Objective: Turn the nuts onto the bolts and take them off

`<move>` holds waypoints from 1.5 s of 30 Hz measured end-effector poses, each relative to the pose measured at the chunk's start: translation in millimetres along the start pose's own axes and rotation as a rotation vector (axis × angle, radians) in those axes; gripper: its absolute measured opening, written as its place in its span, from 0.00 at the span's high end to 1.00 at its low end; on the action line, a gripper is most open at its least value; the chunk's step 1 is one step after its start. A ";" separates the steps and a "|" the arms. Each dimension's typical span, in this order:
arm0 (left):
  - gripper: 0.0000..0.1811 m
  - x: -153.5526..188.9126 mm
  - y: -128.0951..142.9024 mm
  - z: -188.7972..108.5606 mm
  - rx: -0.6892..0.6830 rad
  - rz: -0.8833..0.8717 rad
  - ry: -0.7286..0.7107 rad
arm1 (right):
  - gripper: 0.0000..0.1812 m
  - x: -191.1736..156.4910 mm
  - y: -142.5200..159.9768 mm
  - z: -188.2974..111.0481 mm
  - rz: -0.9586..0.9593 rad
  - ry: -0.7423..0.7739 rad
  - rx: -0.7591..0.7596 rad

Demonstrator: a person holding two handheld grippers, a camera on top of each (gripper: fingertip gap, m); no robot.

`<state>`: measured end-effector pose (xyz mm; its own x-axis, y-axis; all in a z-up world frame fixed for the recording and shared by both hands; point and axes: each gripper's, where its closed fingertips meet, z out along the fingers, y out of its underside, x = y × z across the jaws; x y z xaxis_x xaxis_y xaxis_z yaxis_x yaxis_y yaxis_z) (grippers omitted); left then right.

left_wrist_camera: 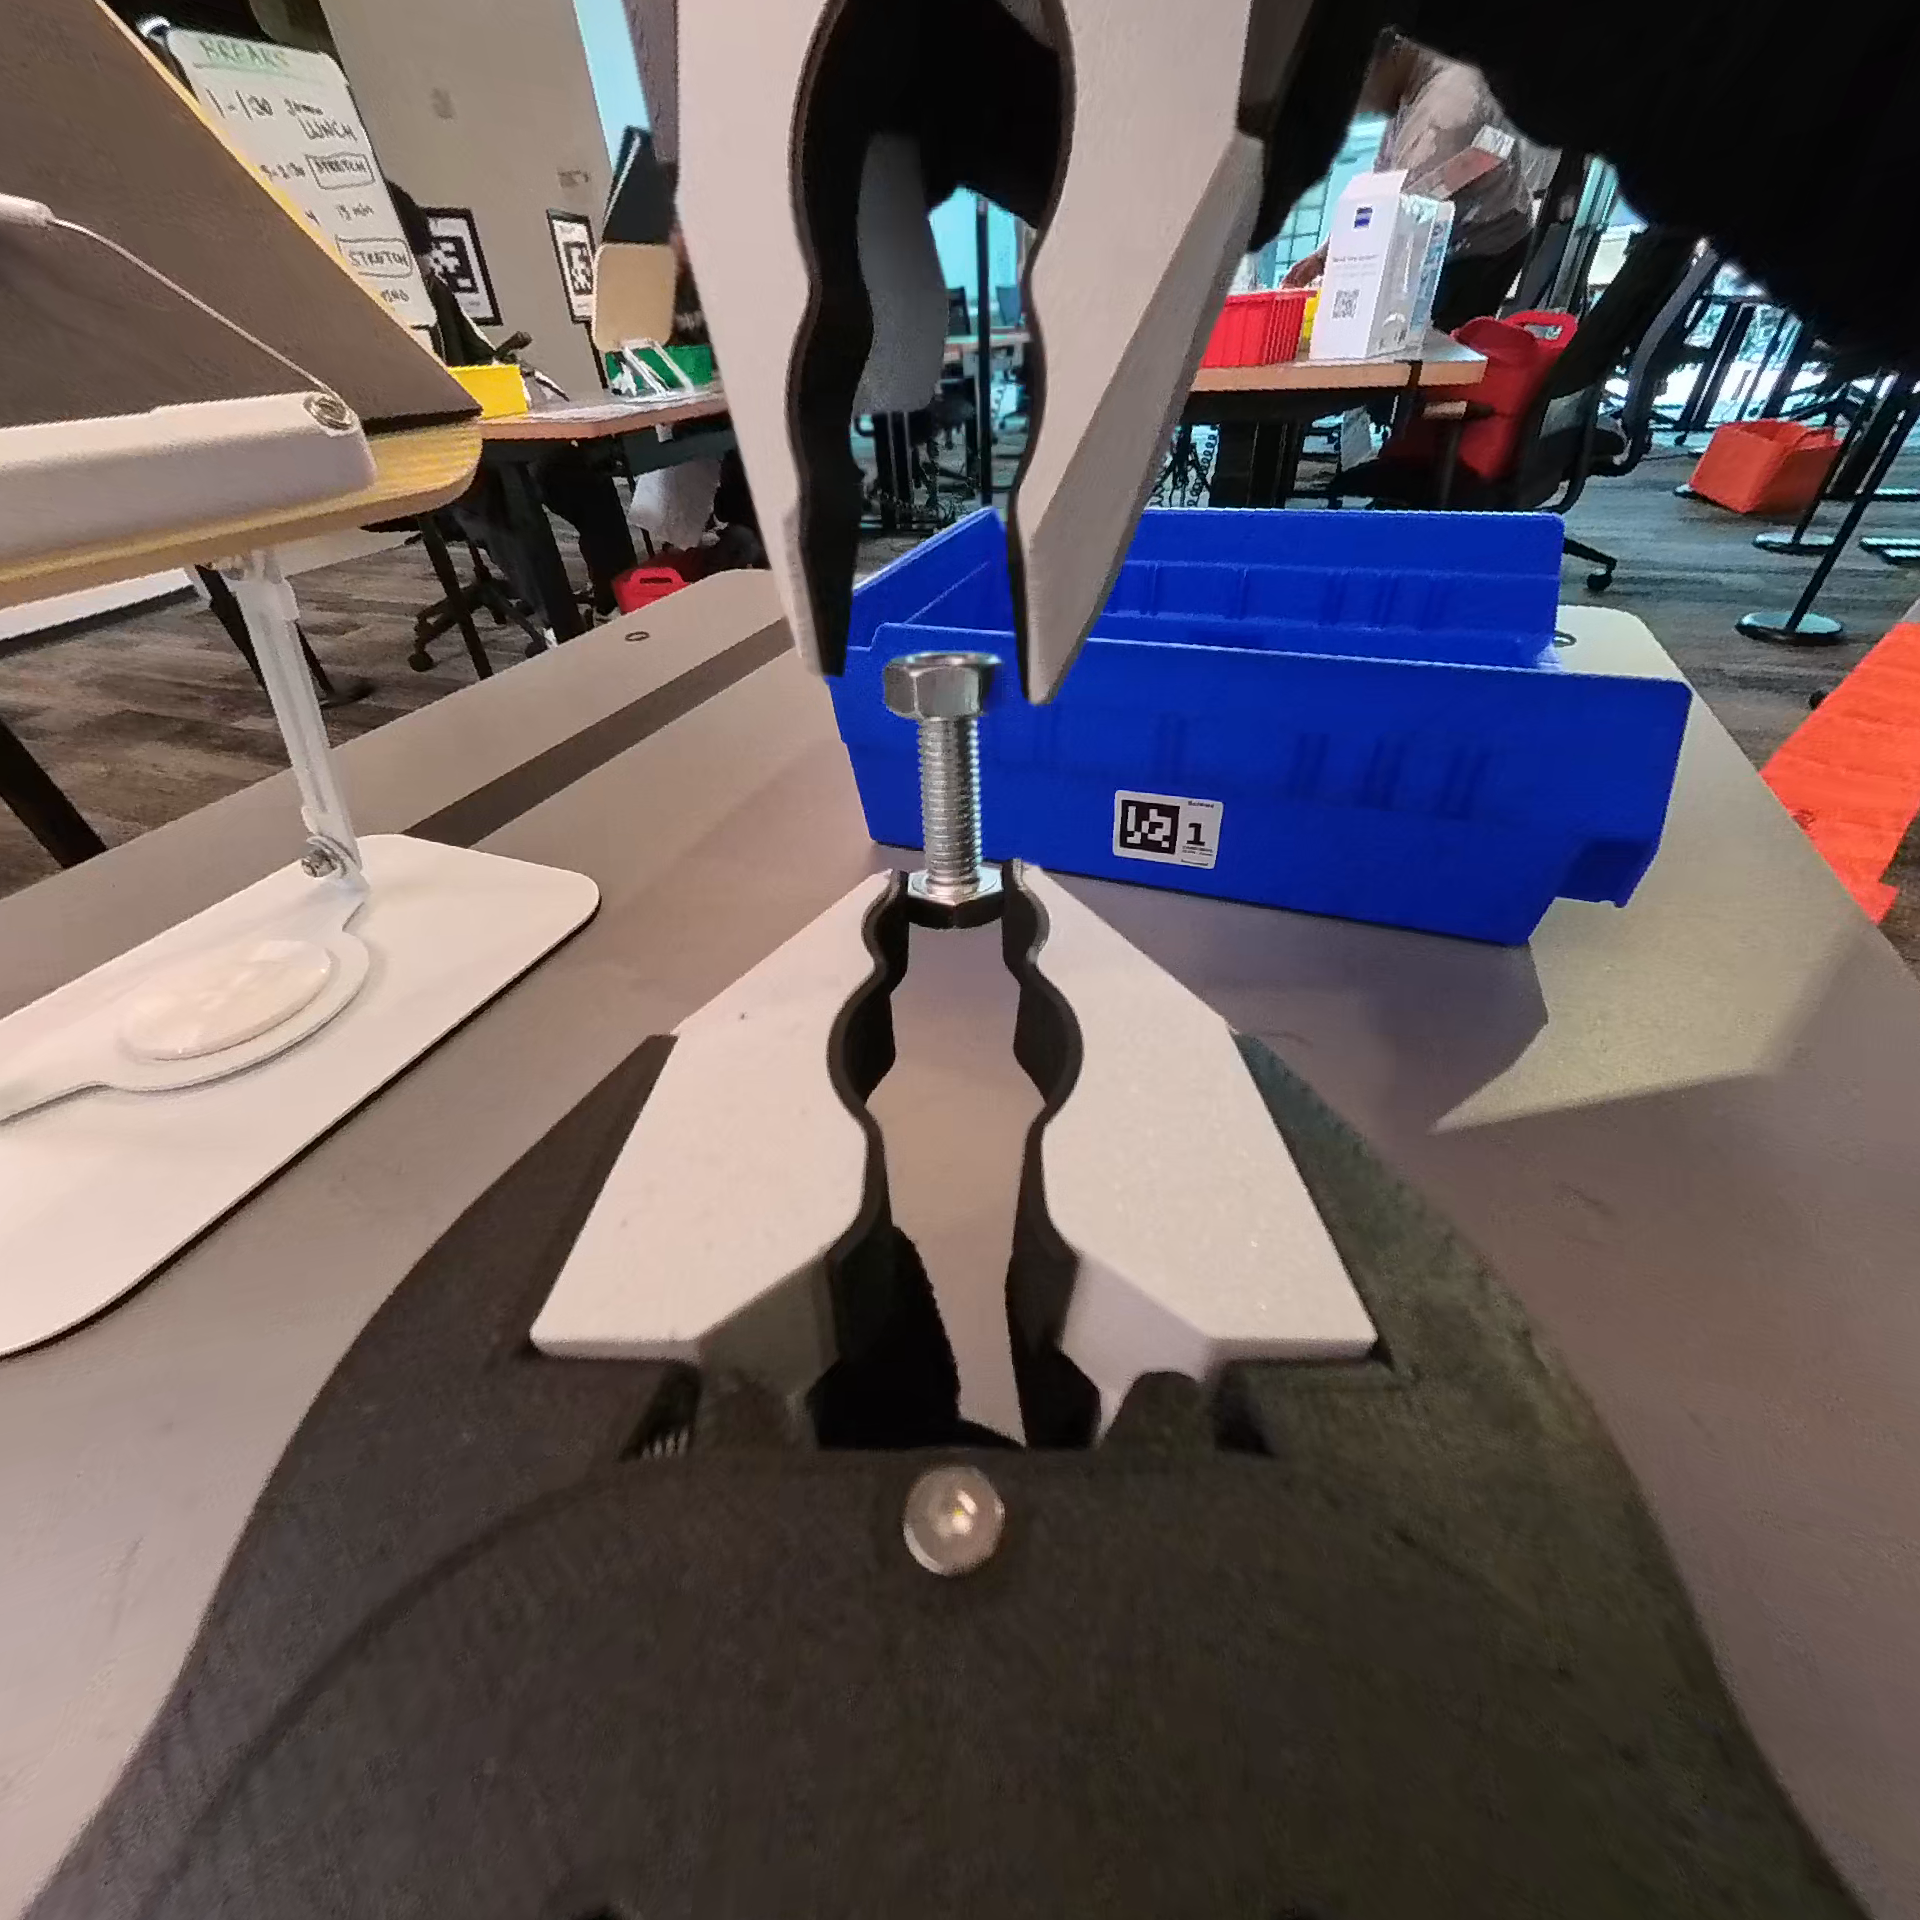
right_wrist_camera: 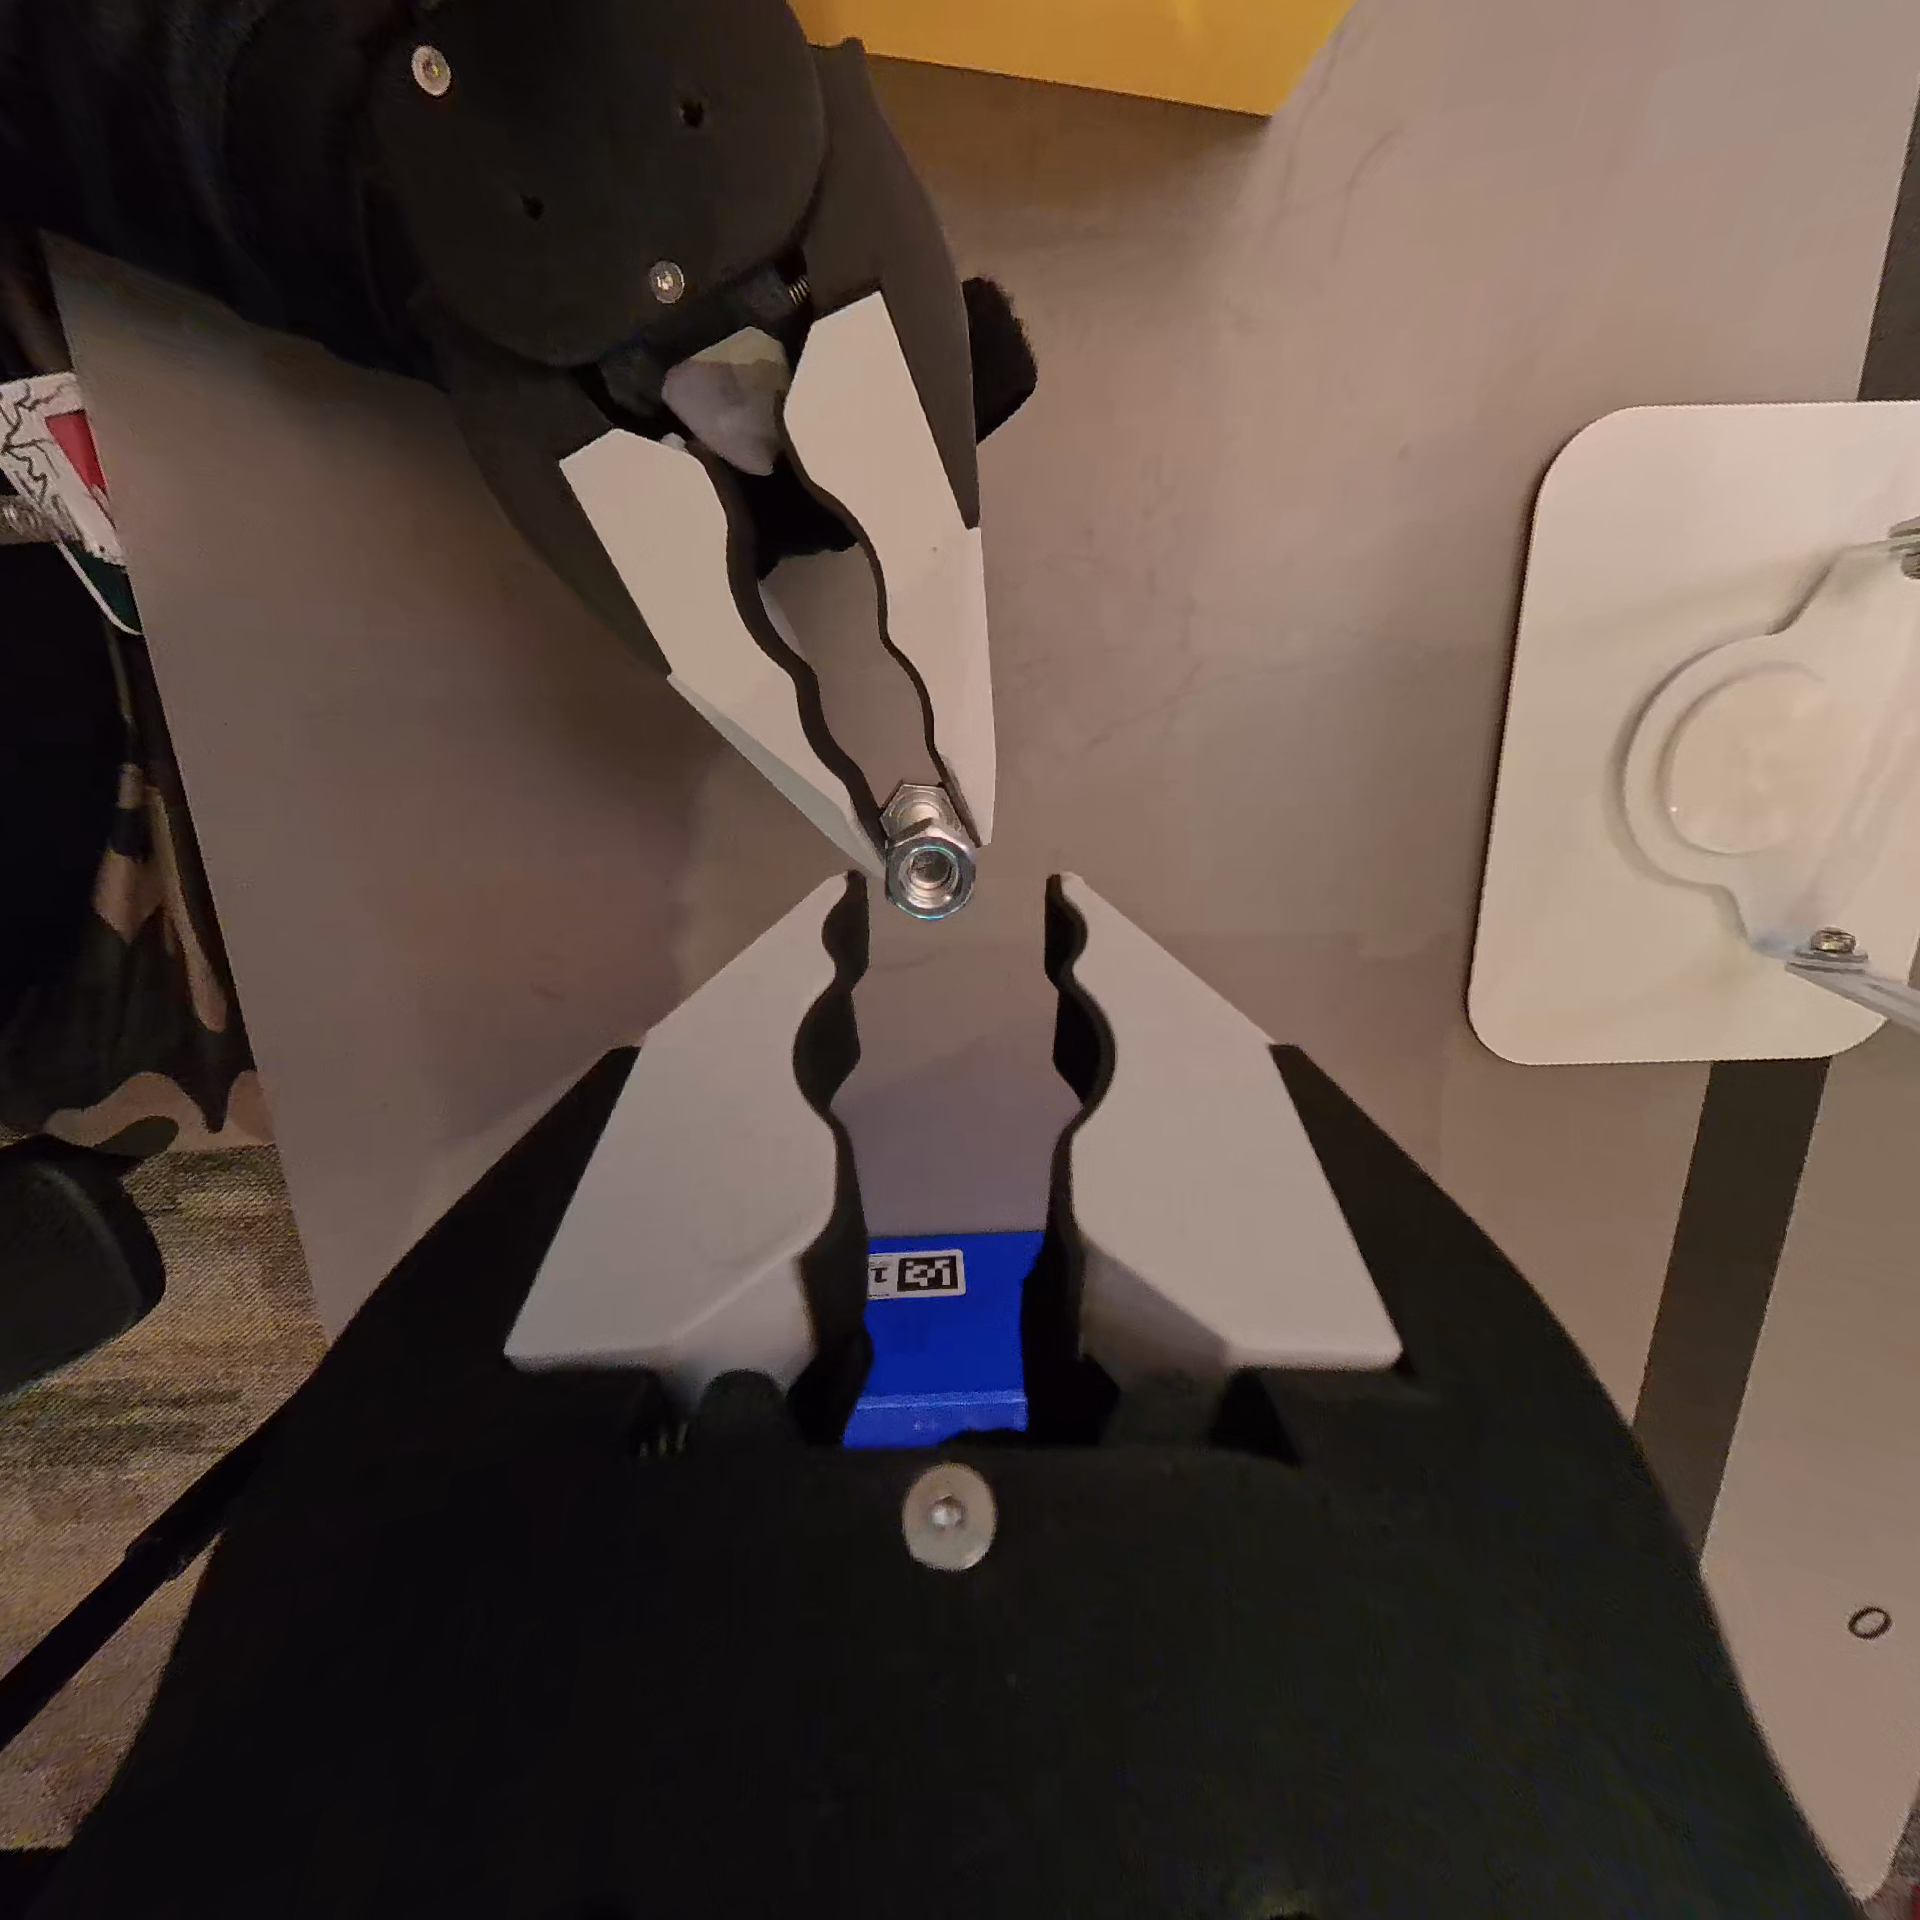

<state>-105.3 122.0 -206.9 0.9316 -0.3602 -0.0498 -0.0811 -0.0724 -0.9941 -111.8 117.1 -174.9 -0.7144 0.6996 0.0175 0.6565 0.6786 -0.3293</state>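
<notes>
the left tongs (left_wrist_camera: pixel 951 899) clamp a nut (left_wrist_camera: pixel 953 891) threaded low on an upright bolt (left_wrist_camera: pixel 948 774) above the grey table (left_wrist_camera: pixel 1558 1299) — the right tongs (left_wrist_camera: pixel 930 681) hang spread around the bolt's head without gripping it. a blue bin (left_wrist_camera: pixel 1351 727) sits just behind, a white stand (left_wrist_camera: pixel 260 987) to the left.

Left gripper (left_wrist_camera: pixel 954 883): black textured body, one silver domed screw set at centre near the base. Two flat white fingers (left_wrist_camera: pixel 748 1143), inner edges lined with wavy black pads.

Right gripper (right_wrist_camera: pixel 956 894): same build, black body, silver socket-head screw, white fingers (right_wrist_camera: pixel 707 1174) with scalloped black pads. Small silver screws are seen on the left gripper's black housing in the right wrist view.
</notes>
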 end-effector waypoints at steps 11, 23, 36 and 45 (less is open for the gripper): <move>0.91 -1.0 -2.0 -0.7 0.016 -0.023 0.005 | 0.80 -14.0 2.3 -0.7 -0.010 -0.033 0.032; 0.91 -1.0 -1.3 0.1 0.013 -0.025 0.006 | 0.76 -16.1 3.9 -2.8 0.001 -0.015 0.043; 0.91 -1.5 -1.4 0.0 0.014 -0.028 0.007 | 0.76 -17.8 1.9 -1.9 -0.009 -0.006 0.061; 0.91 -1.1 -1.1 0.6 0.013 -0.028 0.008 | 0.80 -16.0 5.8 -4.7 0.044 -0.008 0.067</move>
<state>-106.0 123.0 -205.7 0.9305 -0.3656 -0.0215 -0.0506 -0.0702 -0.9962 -95.4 110.9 -172.7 -0.6872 0.7264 -0.0060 0.6699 0.6305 -0.3921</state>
